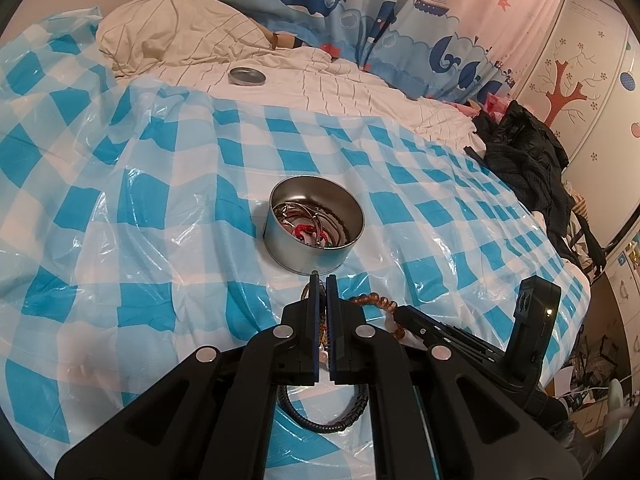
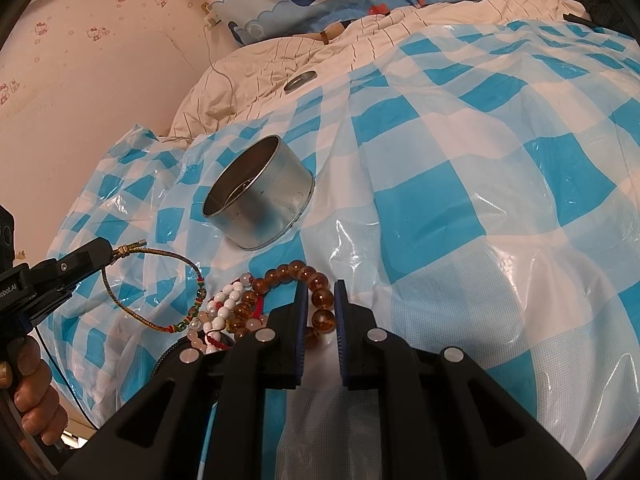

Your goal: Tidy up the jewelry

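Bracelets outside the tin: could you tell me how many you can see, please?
5: woven cord bracelet pinched in the left gripper; amber bead bracelet between the right gripper's fingers; white and pink bead bracelets beside it; black braided bracelet nearest. Others may be hidden.

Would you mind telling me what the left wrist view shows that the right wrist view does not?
Only the left wrist view looks down into the tin, showing jewelry already inside, plus a black cord under the left gripper. Only the right wrist view shows the woven bracelet pinched in that gripper, the white beads, and the right gripper closed on the amber beads. Both show the tin, lid and checked sheet.
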`<state>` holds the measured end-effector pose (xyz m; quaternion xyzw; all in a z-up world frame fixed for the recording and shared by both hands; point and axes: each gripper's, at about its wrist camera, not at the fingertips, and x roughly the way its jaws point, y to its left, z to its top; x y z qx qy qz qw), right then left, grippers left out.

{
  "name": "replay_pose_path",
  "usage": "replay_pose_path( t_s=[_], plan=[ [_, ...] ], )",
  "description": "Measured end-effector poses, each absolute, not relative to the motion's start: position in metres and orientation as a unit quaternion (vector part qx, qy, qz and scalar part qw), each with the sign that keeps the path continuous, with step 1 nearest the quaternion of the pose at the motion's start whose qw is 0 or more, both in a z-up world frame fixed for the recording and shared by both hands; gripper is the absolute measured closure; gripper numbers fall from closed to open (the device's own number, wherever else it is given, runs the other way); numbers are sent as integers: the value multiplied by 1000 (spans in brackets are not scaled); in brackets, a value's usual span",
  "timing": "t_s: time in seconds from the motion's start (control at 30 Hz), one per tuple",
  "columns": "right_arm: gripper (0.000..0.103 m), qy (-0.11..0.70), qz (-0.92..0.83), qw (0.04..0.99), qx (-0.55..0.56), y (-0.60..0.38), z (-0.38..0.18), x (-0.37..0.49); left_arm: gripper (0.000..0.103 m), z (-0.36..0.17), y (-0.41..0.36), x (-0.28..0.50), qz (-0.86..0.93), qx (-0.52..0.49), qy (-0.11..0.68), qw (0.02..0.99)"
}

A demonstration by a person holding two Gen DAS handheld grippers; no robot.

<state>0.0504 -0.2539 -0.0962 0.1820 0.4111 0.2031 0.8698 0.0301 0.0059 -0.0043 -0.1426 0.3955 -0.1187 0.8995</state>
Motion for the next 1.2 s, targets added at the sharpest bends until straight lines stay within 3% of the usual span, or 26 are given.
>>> replay_pose_path(
  t_s=[1.2],
  plan=[
    [89, 408, 204, 869, 190, -254, -97, 50, 101, -5, 3, 31, -117, -141, 396, 900]
  ],
)
